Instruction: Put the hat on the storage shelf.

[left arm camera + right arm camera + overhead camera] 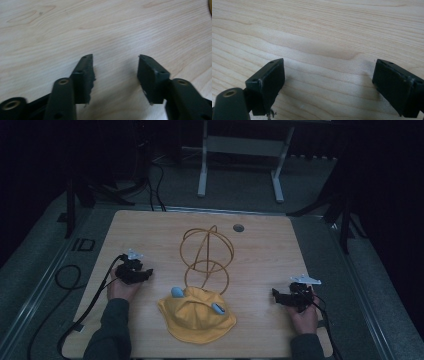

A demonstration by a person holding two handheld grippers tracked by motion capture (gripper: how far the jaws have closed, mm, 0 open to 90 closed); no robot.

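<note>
The room is dark, so the far side past the table (150, 227) is hard to make out. The person's arms are cut off at the bottom edge of the high view.

Nearest to the person, a yellow hat (196, 315) is lying on the table, between the two hands. Two small blue bits (177, 292) are sitting on it, and I cannot tell what they are. The hat is covering the near edge of the bottom ring of a gold wire stand (206, 255).

The left tool (148, 273) is resting low on the table to the left of the hat, well apart from it. In the left gripper view, its jaws are standing open with bare wood between them, and they are holding nothing. The soft pad (90, 75) on one jaw is looking torn and ragged.

The right tool (275, 294) is sitting near the right edge of the table, also apart from the hat. In the right gripper view, its jaws are spread wide over bare wood, and they are gripping nothing.

Farther back, the wire stand is rising from the middle of the table. Behind it, a small round hole (238, 227) is showing near the far edge. Beyond the table, white legs of a frame (202, 170) are standing on the floor.
</note>
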